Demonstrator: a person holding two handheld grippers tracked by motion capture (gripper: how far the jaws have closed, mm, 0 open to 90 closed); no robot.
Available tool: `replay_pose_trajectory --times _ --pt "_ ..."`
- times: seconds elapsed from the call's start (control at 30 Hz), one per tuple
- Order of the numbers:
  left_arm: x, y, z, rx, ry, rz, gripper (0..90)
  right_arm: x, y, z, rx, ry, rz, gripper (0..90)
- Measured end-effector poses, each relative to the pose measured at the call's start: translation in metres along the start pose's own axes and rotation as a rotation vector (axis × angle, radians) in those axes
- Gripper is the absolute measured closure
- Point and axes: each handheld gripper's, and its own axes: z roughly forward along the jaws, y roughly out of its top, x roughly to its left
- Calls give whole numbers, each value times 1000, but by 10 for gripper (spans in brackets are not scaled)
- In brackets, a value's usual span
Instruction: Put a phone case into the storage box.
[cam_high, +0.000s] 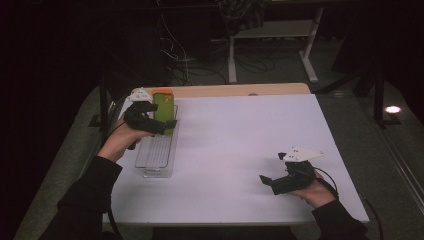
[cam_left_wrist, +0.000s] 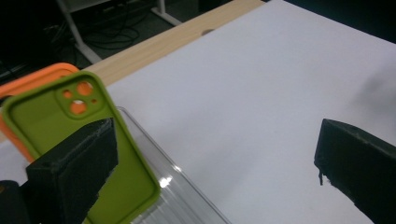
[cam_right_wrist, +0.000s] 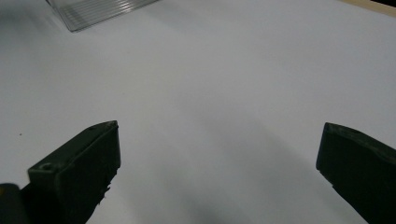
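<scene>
Two phone cases, green (cam_left_wrist: 88, 154) before orange (cam_left_wrist: 32, 81), stand in the clear rack (cam_high: 157, 155) at the table's left edge; left gripper (cam_high: 157, 122) released beside them, closing next; right gripper (cam_high: 272, 181) released, idle.

White desk (cam_high: 240, 150) takes up the centre of the frame, with a strip of bare wood (cam_high: 235, 90) along its far edge. In the upper centre, behind it: a second desk's white legs (cam_high: 232, 62) with a low shelf (cam_high: 272, 29) between them, and tangled cables (cam_high: 175, 50) on the dark floor. Small bright light spot (cam_high: 393, 109) on the floor at right. Grey floor (cam_high: 65, 160) along the left side.
</scene>
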Motion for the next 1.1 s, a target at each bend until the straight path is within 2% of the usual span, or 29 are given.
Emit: replay_pose_trajectory --times 0.2,0.4,0.57,0.8,1.1 --pt "-12 -12 -1 -8 -43 9 0 -3 4 3 2 6 -24 0" --pt "-24 -27 -4 -18 -78 46 0 -7 4 5 0 12 -17 0" --pt "-35 -40 -4 -20 -115 50 0 -8 5 7 -1 13 -23 0" --pt "-47 -53 -4 -4 -139 85 0 -8 5 7 -2 13 -30 0" --pt "-55 -72 -7 -17 -167 93 0 -7 4 6 6 9 -25 0"
